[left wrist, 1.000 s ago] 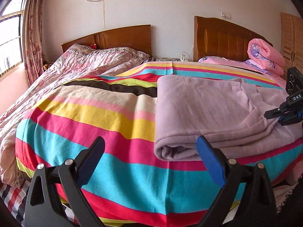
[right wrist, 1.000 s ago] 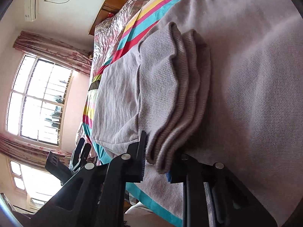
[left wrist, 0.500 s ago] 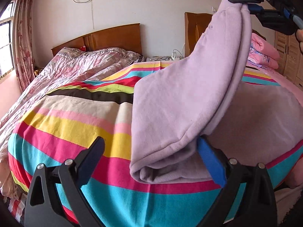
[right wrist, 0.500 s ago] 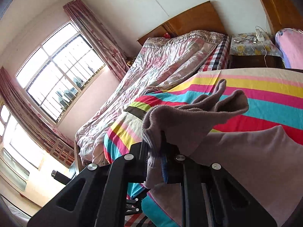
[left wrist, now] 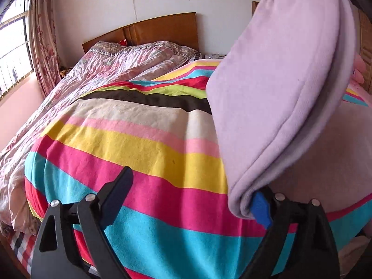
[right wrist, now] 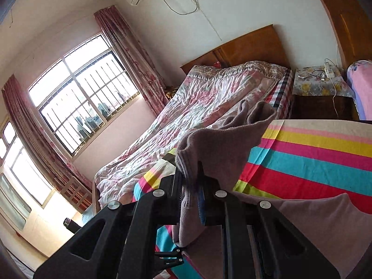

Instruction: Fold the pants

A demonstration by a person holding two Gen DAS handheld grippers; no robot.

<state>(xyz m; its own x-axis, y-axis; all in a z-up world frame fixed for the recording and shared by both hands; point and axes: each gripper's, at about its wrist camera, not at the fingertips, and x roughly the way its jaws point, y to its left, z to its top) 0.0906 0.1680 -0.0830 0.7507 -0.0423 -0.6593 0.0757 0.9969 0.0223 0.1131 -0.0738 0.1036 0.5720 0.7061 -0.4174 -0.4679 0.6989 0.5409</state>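
Lilac fleece pants (left wrist: 274,93) lie on a striped blanket (left wrist: 139,144), with one end lifted high and hanging in a folded flap. My right gripper (right wrist: 189,176) is shut on the ribbed edge of that raised end of the pants (right wrist: 220,144), above the blanket (right wrist: 313,158). My left gripper (left wrist: 193,186) stands wide at the bed's near edge, its jaws closing. The pants' lower fold sits just inside the blue right pad (left wrist: 261,209). The black left finger (left wrist: 116,195) is far from the cloth.
A second bed with a pink floral quilt (left wrist: 104,76) and wooden headboard (left wrist: 158,30) lies beyond. The window (right wrist: 81,93) and curtains are at the left. A nightstand (right wrist: 320,86) with cables stands between the beds. Pink bedding (right wrist: 362,88) is at the far right.
My right gripper has risen with the pants' end, lifting it off the bed into a hanging flap. My left gripper has shifted toward the fold, which now meets its right pad.
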